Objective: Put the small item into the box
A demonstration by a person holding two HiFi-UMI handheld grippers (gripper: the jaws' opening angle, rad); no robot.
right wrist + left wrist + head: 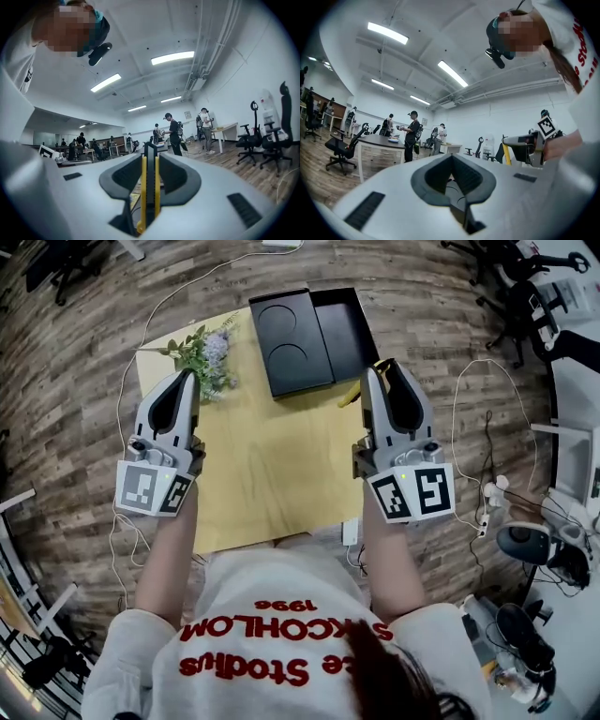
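My right gripper (379, 372) is shut on a slim yellow-and-black utility knife (150, 187) that stands upright between its pads. In the head view the knife (351, 395) pokes out beside the jaws at the table's right edge. An open black box (339, 326) lies at the far end of the yellow table (262, 474). A black panel with two round recesses (290, 341) lies against the box's left side. My left gripper (186, 379) hovers over the table's left side, its pads (436, 176) closed together with nothing between them. Both gripper views look out level across the room.
A sprig of artificial flowers (208, 354) lies at the table's far left corner. White cables (469, 409) trail over the wooden floor around the table. Office chairs (511, 296) and a cluttered desk (572, 465) stand to the right. Several people (412, 136) stand far off.
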